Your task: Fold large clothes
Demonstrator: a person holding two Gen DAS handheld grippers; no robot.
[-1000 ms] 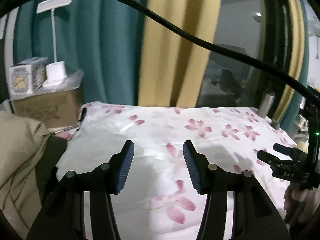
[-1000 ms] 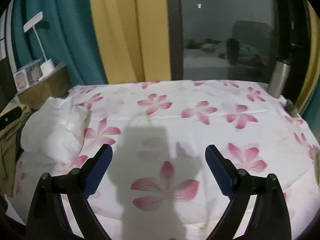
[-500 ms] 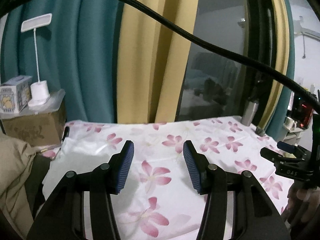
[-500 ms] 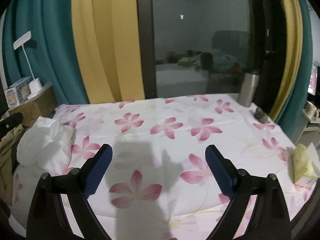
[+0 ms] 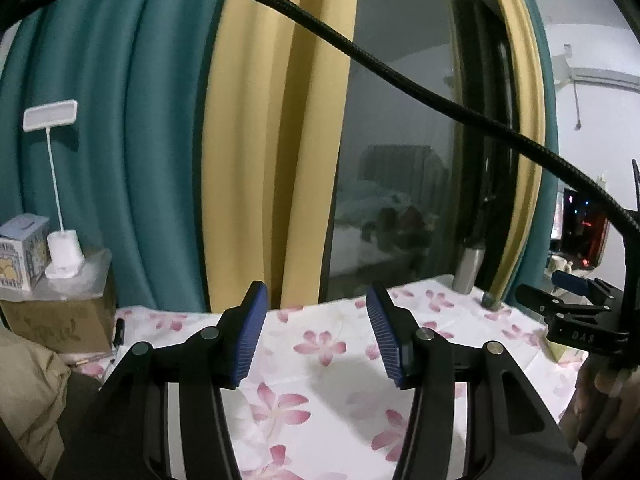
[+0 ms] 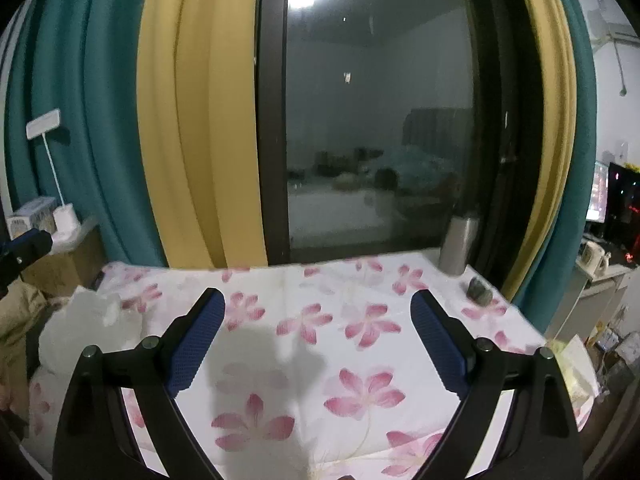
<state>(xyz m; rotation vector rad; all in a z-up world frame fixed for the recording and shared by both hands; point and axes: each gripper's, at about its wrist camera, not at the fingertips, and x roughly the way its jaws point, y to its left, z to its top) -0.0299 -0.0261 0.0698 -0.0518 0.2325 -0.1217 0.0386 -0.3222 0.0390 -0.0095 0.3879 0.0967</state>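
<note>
Teal curtain (image 5: 120, 140) and yellow curtain (image 5: 272, 152) hang behind, beside a dark window (image 6: 380, 140) reflecting the room. Below, a table (image 6: 320, 288) under a white cloth printed with pink flowers.

Left gripper (image 5: 316, 340): jaws parted, nothing between the blue pads, held above the cloth. Right gripper (image 6: 316, 344): jaws spread wide, also empty, above the cloth and its shadow.

White garment (image 6: 88, 324): crumpled in a heap at the table's left edge, left of the right gripper, touched by neither tool. Not seen in the left wrist view.

Around: cardboard box (image 5: 60, 320) at far left, carrying a white desk lamp (image 5: 60, 208) and a small printed carton (image 5: 22, 252). Beige fabric (image 5: 28, 392) bunched at the lower left. Steel flask (image 6: 458, 246) upright at the table's far right corner, near the window frame; a small dark lump (image 6: 480, 292) just in front of it. Black braided cable (image 5: 360, 52) arcing across the left wrist view, crossing curtains and window. A lit screen (image 6: 616, 204) at far right.
</note>
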